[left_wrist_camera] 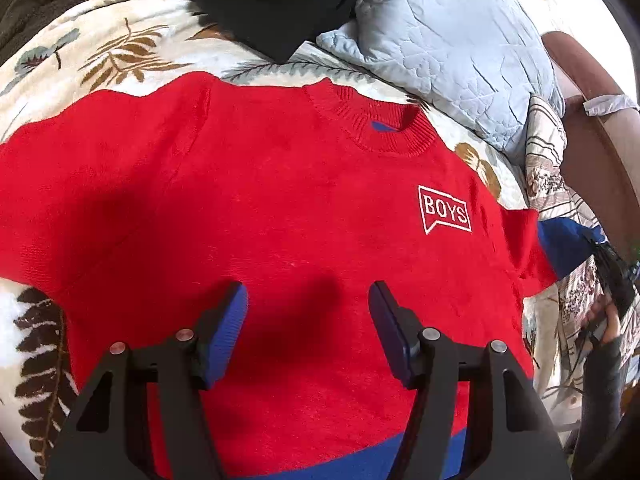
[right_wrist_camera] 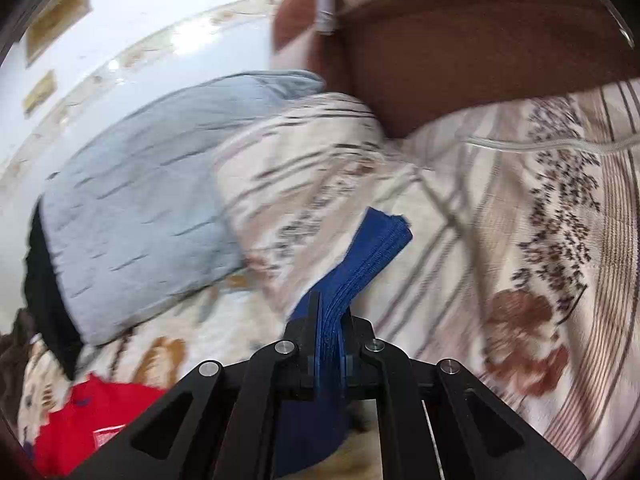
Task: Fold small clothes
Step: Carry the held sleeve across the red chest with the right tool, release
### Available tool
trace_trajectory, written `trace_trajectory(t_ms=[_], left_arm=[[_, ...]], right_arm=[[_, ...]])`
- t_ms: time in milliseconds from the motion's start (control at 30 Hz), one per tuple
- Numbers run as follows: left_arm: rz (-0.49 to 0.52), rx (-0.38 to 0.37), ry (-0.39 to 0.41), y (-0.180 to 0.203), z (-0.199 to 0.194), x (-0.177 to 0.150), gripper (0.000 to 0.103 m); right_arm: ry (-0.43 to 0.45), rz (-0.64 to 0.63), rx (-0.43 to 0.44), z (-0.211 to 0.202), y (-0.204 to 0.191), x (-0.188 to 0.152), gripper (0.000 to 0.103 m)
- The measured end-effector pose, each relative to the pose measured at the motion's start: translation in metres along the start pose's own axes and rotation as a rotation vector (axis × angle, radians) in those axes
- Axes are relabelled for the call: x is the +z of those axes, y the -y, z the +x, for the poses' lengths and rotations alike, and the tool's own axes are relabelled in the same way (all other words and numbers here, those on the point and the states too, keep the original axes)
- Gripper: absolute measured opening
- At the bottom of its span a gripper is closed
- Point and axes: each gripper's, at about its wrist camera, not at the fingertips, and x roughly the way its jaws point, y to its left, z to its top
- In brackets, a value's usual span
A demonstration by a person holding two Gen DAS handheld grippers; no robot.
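You see a red sweater point(left_wrist_camera: 280, 208) with a white "BOYS" badge point(left_wrist_camera: 444, 210) and a blue cuff point(right_wrist_camera: 372, 256). Under it, the cream blanket point(left_wrist_camera: 120, 56) shows brown and grey-green leaves. The pillow point(left_wrist_camera: 452, 40) is pale blue, and the bedsheet point(right_wrist_camera: 540, 220) is beige with brown stripes and flowers.

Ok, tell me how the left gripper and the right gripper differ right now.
The left gripper has its jaws spread wide and holds nothing; the right gripper is clamped on the blue sleeve cuff. The left gripper hangs over the chest of the red sweater; the right gripper is off beside it, over the striped bedding. Both have black frames and blue-padded fingers.
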Motion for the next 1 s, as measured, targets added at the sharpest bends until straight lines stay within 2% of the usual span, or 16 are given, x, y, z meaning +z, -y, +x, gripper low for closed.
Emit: trace_trajectory(t_ms=[267, 400, 567, 1000], left_arm=[[0.007, 0.0, -0.014, -0.004, -0.002, 0.002, 0.062], [-0.015, -0.017, -0.021, -0.012, -0.007, 0.004, 0.062], [-0.029, 0.004, 0.0, -0.024, -0.017, 0.009, 0.062], [-0.121, -0.085, 0.007, -0.058, -0.041, 0.02, 0.062]], right_arm=[[-0.041, -0.041, 0.173, -0.025, -0.069, -0.023, 0.005], [-0.084, -0.059, 0.236, -0.025, -0.107, -0.04, 0.005], [-0.156, -0.098, 0.312, -0.028, -0.159, -0.07, 0.005], [-0.318, -0.219, 0.475, -0.032, -0.291, -0.155, 0.005]])
